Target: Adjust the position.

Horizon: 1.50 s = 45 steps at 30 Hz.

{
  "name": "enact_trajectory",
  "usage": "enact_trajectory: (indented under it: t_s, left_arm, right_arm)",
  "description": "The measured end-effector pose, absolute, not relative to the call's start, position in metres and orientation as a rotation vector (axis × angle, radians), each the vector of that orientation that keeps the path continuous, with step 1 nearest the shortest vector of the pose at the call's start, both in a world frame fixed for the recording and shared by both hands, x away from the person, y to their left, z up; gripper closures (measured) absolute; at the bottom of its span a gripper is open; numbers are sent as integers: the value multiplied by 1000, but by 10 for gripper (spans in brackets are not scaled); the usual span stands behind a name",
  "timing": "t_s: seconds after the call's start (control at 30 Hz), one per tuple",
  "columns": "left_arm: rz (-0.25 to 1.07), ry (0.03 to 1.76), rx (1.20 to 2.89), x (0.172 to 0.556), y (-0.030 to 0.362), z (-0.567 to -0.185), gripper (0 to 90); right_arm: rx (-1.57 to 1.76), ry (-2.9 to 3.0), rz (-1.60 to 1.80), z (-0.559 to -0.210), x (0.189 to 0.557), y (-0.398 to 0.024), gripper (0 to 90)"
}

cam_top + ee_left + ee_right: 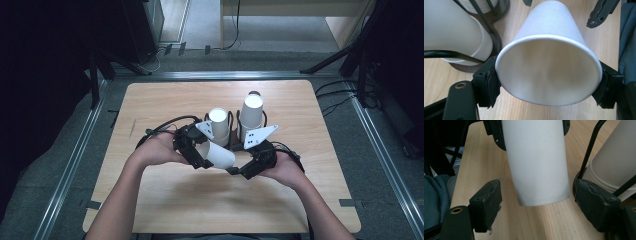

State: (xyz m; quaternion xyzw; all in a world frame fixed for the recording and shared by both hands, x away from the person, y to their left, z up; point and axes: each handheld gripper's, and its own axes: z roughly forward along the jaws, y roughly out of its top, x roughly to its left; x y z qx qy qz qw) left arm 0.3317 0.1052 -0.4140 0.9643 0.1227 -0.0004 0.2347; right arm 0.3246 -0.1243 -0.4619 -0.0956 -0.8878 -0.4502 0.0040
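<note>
Here the left tool (548, 82) is clenched on a white paper cup (549, 67), its two black pads pressing the rim from either side. The cup lies on its side just above the light wooden desk (165, 200), its closed base pointing toward the right tool (537, 206). That tool is released, jaws spread either side of the cup's base without touching it. Just behind the cup, two stacks of white paper cups (219, 125) stand upside down in a black wire holder (234, 122).
</note>
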Motion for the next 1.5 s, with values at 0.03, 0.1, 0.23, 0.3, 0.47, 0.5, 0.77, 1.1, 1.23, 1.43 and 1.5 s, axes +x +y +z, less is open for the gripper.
enact_trajectory:
  t_s: [0.03,0.1,0.23,0.3,0.47,0.5,0.77,1.1,1.23,1.43,1.5]
  left_arm:
    - [2,332,2659,332,104,-415,223]
    - [-2,336,2694,331,101,-419,223]
    - [-3,334,2733,331,97,-424,221]
    - [-17,341,2727,332,96,-425,221]
    - [-47,330,2745,331,92,-427,221]
    - [-49,331,2745,331,91,-428,221]
    - [-58,311,2736,329,89,-425,221]
    - [-68,305,2713,328,87,-426,218]
    - [-80,301,2706,329,88,-426,218]
    - [-73,281,2667,327,91,-426,162]
    - [-59,304,2639,327,93,-424,114]
  right_arm:
    - [-304,-2779,-1411,-463,324,-123,218]
    - [-312,-2769,-1401,-465,324,-122,218]
    - [-321,-2763,-1388,-470,325,-119,219]
    - [-324,-2763,-1378,-472,325,-117,219]
    - [-316,-2770,-1346,-478,325,-113,220]
    - [-313,-2773,-1343,-478,325,-112,222]
    - [-285,-2778,-1303,-484,324,-106,238]
    - [-248,-2784,-1296,-485,321,-101,315]
    - [-238,-2799,-1288,-484,321,-101,328]
    - [-226,-2802,-1278,-483,320,-100,329]
    - [-237,-2810,-1289,-482,321,-102,328]
